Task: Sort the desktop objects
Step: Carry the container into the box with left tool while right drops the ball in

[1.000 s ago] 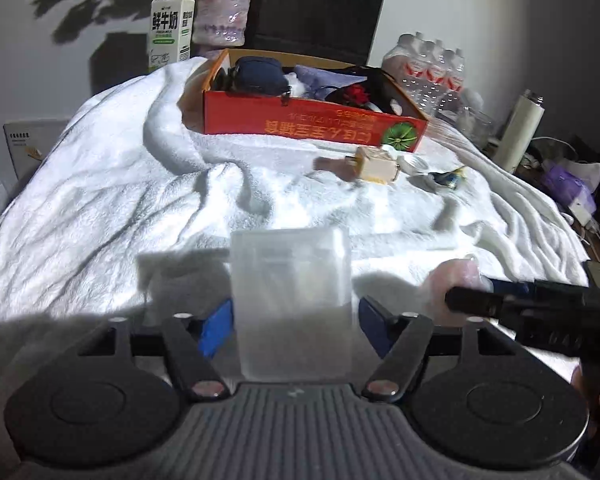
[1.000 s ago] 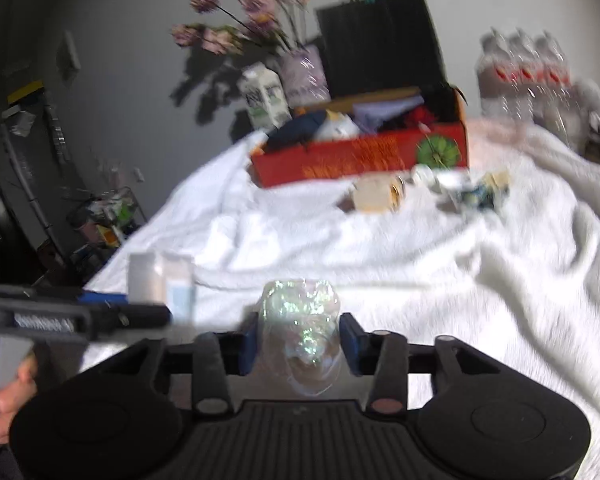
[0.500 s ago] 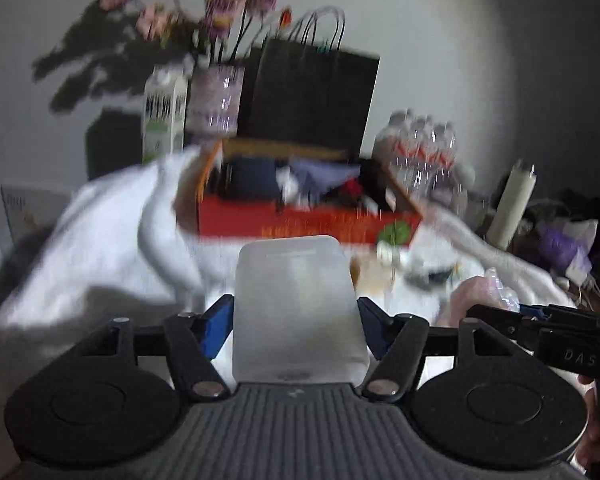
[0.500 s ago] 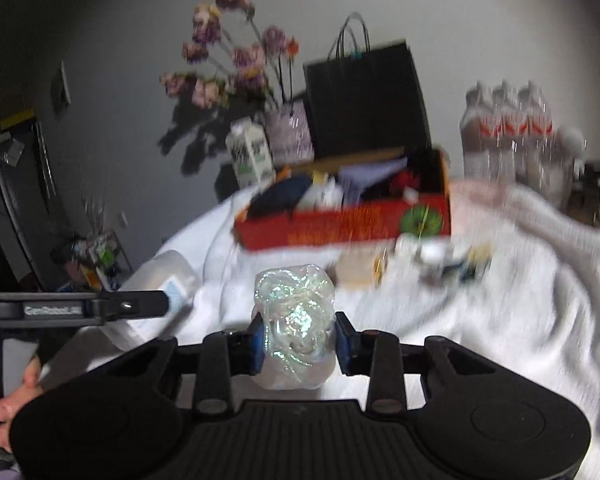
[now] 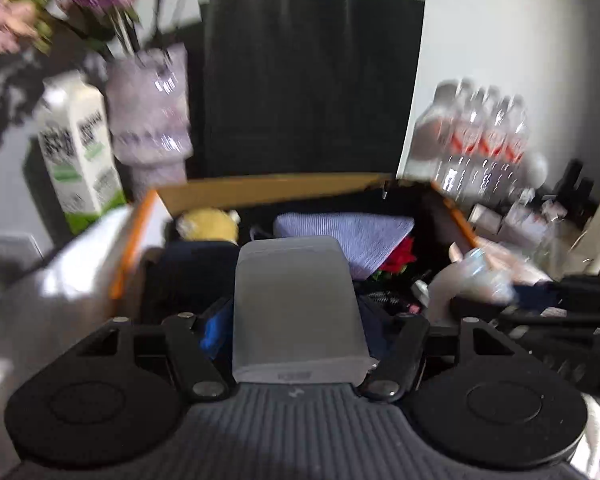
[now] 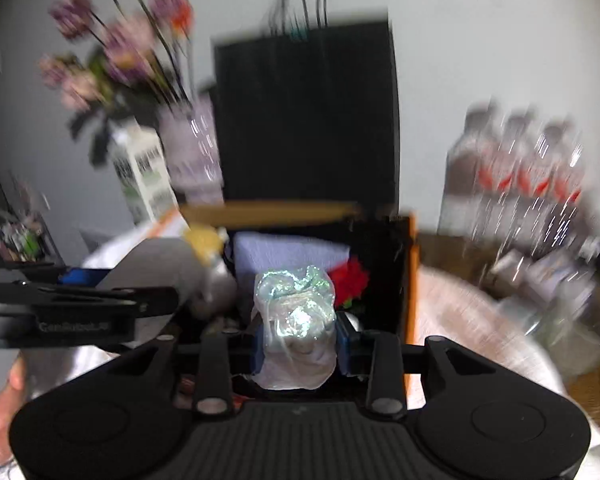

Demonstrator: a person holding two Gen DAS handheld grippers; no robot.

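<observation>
At the far left of the left wrist view a milk carton (image 5: 80,152) stands upright beside a pale purple vase (image 5: 150,112) holding blurred pink and purple flowers (image 5: 16,20). Behind them rises a black paper bag (image 5: 312,84) with thin handles. In front of the bag sits the orange-edged cardboard box (image 5: 134,236), its far flap brown. Inside it lie a yellow soft object (image 5: 208,224), a folded lavender cloth (image 5: 364,236) and a red artificial flower (image 5: 400,258).

The left tongs (image 5: 296,320) are closed on a frosted translucent plastic container (image 5: 296,304), which is held over the box opening, its blue pad (image 5: 214,328) pressed against the container's left side. A white towel (image 5: 60,272) drapes at the box's left edge.

Further right, the right tongs (image 6: 298,340) are clamped on a crumpled iridescent plastic wrapper (image 6: 296,312), also held over the box interior, just in front of the lavender cloth and beside the red flower. In the right wrist view the other gripper's black body crosses the left side, with the person's fingers (image 6: 0,420) at the lower left corner.

At the far right a shrink-wrapped pack of water bottles (image 5: 480,136) with red labels stands beside the box, heavily blurred.
</observation>
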